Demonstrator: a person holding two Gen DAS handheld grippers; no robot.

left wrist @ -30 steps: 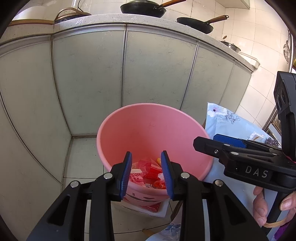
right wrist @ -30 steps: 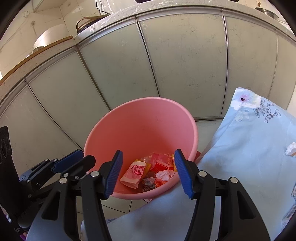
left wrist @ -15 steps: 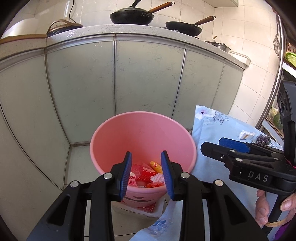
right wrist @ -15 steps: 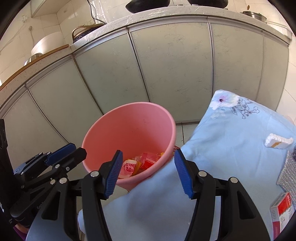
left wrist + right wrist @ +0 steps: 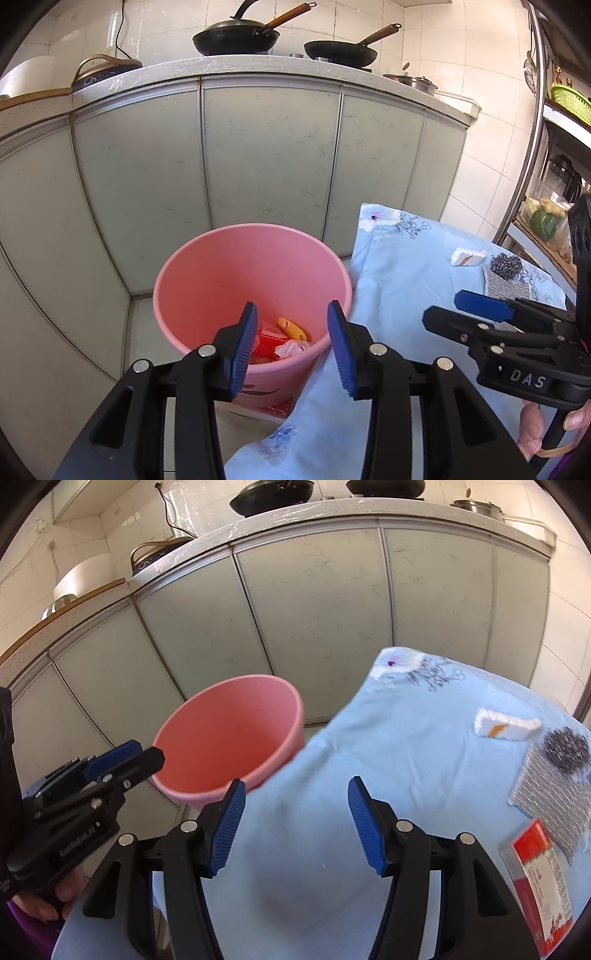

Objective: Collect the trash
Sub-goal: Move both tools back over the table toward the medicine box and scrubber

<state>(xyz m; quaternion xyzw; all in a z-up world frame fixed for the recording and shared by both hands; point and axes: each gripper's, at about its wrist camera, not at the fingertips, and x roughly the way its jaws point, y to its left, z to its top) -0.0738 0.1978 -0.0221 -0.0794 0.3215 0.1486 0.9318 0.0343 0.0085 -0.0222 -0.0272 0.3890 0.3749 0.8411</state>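
Observation:
A pink bucket (image 5: 207, 266) stands on the floor against the cabinets, with red, yellow and white wrappers (image 5: 290, 338) at its bottom. My left gripper (image 5: 291, 345) hovers over its near rim, jaws opening, nothing between them. My right gripper (image 5: 295, 821) is open and empty above the blue cloth-covered table (image 5: 388, 746), with the bucket (image 5: 221, 734) to its left. On the table lie a white wrapper (image 5: 506, 725), a steel scourer (image 5: 565, 749) on a silver pad, and a red-and-white box (image 5: 535, 878). In the left wrist view the wrapper (image 5: 467, 255) and scourer (image 5: 506, 266) show at right.
Grey-green cabinet doors (image 5: 269, 158) run behind the bucket, under a counter with two pans (image 5: 236, 37). A metal shelf rack (image 5: 532, 140) stands at the far right. A red packet (image 5: 269, 408) lies under the bucket. A hand (image 5: 532, 432) holds the right gripper's handle.
Both grippers have drawn back from the bucket and swung right. The right one now looks over the table, bringing scourer and box into view. The left jaws have widened.

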